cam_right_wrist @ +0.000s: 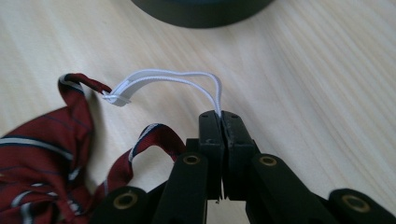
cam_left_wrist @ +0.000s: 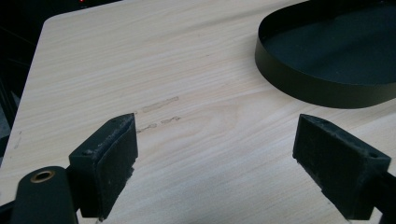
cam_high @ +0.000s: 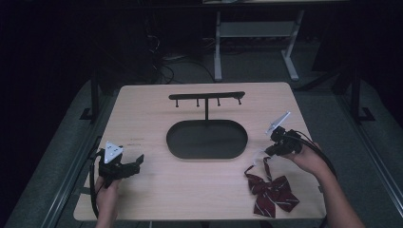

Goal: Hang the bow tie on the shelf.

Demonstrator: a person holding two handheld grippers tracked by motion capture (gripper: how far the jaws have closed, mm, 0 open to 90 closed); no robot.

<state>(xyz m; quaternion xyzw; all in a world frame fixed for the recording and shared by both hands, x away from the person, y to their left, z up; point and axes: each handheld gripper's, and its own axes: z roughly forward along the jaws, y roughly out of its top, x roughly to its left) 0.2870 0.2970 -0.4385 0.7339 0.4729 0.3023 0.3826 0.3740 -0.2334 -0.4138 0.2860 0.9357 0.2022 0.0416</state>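
Observation:
A dark red striped bow tie (cam_high: 272, 190) (cam_right_wrist: 42, 158) lies on the wooden table at the front right. Its thin white elastic strap (cam_right_wrist: 173, 79) (cam_high: 259, 159) arches up from the fabric into my right gripper (cam_high: 272, 151) (cam_right_wrist: 220, 116). That gripper's jaws are pressed together on the strap's far end, just left of the person's right hand. My left gripper (cam_high: 138, 164) (cam_left_wrist: 217, 140) rests at the table's front left with its jaws wide apart over bare wood, holding nothing.
A black stand sits mid-table: an oval tray (cam_high: 171, 142) (cam_left_wrist: 299, 79) with a post carrying a hook bar (cam_high: 206, 96) that has several pegs. The table's front edge is close behind the bow tie. Desk legs and cables stand on the dark floor beyond.

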